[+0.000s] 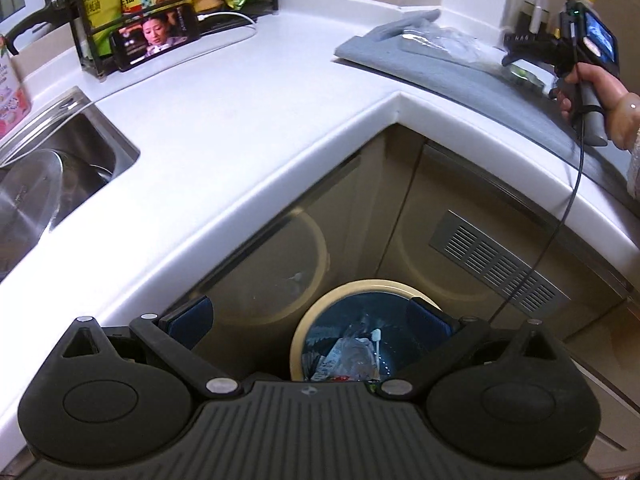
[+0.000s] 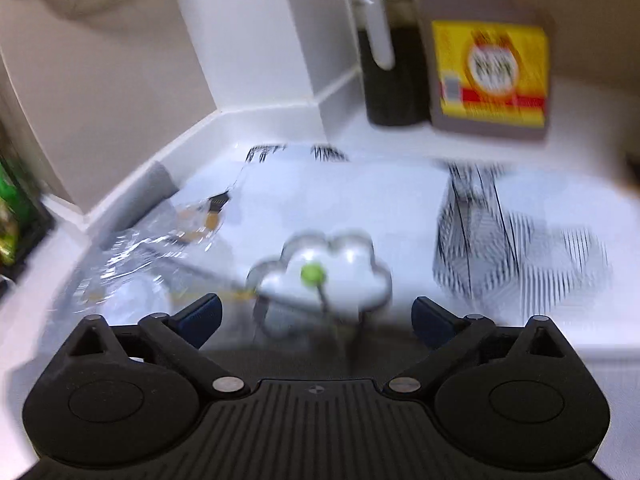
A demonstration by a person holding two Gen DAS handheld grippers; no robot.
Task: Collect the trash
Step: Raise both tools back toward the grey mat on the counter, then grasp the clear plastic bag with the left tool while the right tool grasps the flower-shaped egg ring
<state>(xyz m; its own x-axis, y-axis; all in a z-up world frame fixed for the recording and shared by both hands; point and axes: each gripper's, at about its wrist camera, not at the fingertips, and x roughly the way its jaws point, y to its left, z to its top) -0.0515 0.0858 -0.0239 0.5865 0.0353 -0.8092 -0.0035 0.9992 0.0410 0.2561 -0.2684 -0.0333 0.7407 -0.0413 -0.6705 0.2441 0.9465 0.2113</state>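
— Left wrist view: left gripper (image 1: 310, 322) jaws wide, empty, above the trash bin (image 1: 362, 334) below the counter's (image 1: 224, 128) inner corner.
— Right gripper (image 2: 316, 316)?
— Wide, empty; crumpled plastic wrapper (image 2: 132, 252) near the counter's back edge.

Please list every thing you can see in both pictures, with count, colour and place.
trash bin: one, cream rim, blue liner, on floor, wrappers inside
countertop: one, white, L-shaped
sink: one, steel, left, pot lid inside
phone: one, black, leaning on rack
rack: one, black, far left, holds packets
mat: one, grey, right counter
clear wrapper: one, transparent, on mat
flower-shaped ring: one, metal, green knob, on mat
bottles: two, dark, far corner
left gripper: open, empty, above bin
right gripper: open, empty, over mat
hand: one, holding right gripper
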